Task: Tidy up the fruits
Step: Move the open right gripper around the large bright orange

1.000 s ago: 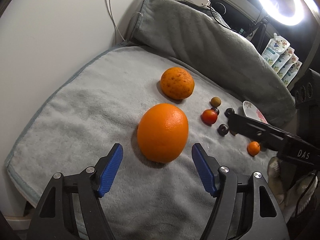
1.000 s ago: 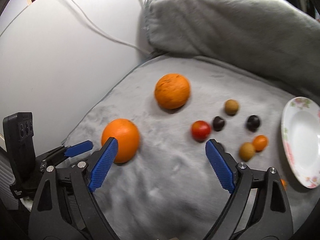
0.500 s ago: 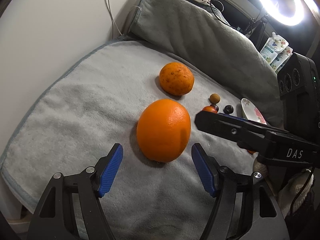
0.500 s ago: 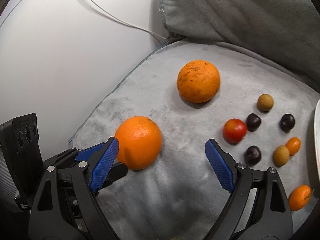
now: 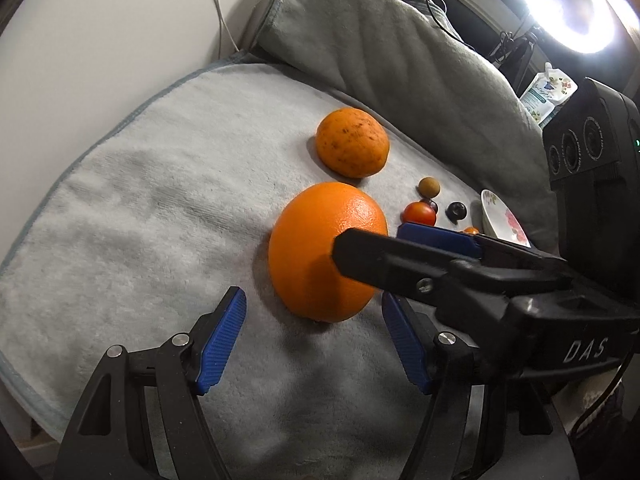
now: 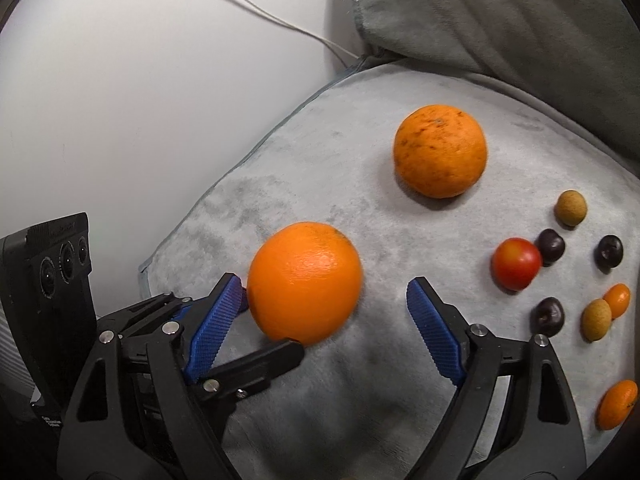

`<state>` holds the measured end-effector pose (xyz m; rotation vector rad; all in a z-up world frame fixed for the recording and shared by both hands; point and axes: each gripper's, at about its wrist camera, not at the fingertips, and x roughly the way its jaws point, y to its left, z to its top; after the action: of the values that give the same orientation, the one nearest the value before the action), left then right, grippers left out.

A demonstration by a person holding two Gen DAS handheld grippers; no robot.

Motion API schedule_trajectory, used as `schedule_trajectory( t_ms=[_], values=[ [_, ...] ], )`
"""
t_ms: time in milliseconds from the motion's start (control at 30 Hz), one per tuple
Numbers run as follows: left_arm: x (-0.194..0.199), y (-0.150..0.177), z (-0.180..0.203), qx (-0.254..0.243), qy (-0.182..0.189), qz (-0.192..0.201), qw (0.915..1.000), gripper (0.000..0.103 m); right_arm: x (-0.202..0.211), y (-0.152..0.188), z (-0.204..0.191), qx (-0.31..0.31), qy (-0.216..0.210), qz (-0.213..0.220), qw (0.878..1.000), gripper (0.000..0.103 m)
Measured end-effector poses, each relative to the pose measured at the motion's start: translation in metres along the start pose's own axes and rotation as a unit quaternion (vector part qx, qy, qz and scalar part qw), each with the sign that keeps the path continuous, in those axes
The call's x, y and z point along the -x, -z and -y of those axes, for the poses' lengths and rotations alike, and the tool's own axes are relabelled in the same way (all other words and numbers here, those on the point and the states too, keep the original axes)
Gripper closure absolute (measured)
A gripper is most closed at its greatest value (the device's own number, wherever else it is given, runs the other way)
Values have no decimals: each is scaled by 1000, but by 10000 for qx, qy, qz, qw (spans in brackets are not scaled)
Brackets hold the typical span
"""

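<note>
Fingers of both grippers stood wide: left gripper [image 5: 312, 340] and right gripper [image 6: 324, 322], just closing, flanked the orange [image 6: 304, 282] at frame centre, neither gripping.

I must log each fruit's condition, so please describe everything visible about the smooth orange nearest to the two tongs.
The smooth orange is large, round and bright, with glossy, finely dimpled peel and no dark spots, unlike the speckled orange farther away. It looks whole and rests on the grey towel. The right tongs straddle it, open; their left pad looks close to or touching it. The left tongs stand open just short of it.
</note>
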<state>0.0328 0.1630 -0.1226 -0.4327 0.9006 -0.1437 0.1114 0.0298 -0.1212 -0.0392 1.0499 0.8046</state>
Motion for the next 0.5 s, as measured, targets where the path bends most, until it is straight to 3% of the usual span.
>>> schedule_trajectory(
  t_ms=[367,500],
  values=[
    [-9,-5,-1,72,83,-67,9999,38,-11,0,2,-171,-179,-159,9996,19],
    [-13,-5,1,-1,33,-99,9999,40,-12,0,2,-199,-389,-205,9988,30]
  ],
)
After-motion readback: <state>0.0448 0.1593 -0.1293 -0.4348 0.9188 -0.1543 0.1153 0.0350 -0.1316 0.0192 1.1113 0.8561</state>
